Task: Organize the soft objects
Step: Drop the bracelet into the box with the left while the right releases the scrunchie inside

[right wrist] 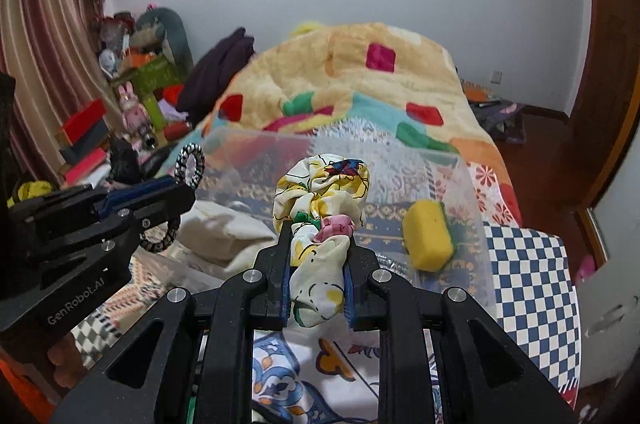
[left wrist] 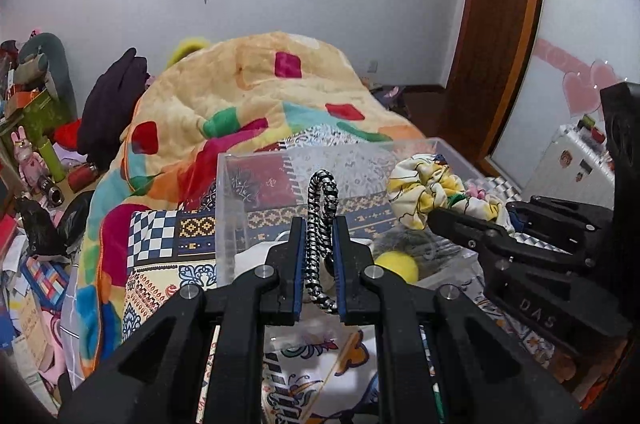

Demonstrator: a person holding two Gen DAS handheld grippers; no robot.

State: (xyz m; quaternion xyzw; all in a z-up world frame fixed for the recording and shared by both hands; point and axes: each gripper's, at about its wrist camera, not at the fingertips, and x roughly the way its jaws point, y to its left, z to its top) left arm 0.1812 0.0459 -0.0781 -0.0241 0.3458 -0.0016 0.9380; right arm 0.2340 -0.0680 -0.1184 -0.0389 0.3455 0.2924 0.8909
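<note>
The left gripper (left wrist: 318, 228) has its jaws clamped on a black-and-white braided hair tie (left wrist: 320, 224), whose loop stands up between the blue pads and trails down toward the camera. It is held over the near edge of a clear plastic box (left wrist: 240, 184) that sits on the bed, on a patterned bedsheet (left wrist: 160, 236). In the right wrist view the same gripper comes in from the left, the hair tie's ring (right wrist: 190, 166) poking above its tips. The right gripper (right wrist: 318, 236) has its jaws closed on a floral fabric scrunchie (right wrist: 324, 192), white and yellow with pink and green patches, bunched above the fingertips and hanging down between them. This scrunchie is also held above the box, toward its right side as seen from the left wrist view. Inside the box lie a yellow sponge with a green scouring face (right wrist: 428, 236) near the right wall and a folded cream cloth (right wrist: 224, 228) toward the left. Behind the box a colourful fleece blanket (right wrist: 360, 80) is heaped on the bed, with a dark garment (right wrist: 220, 72) beside it.
</note>
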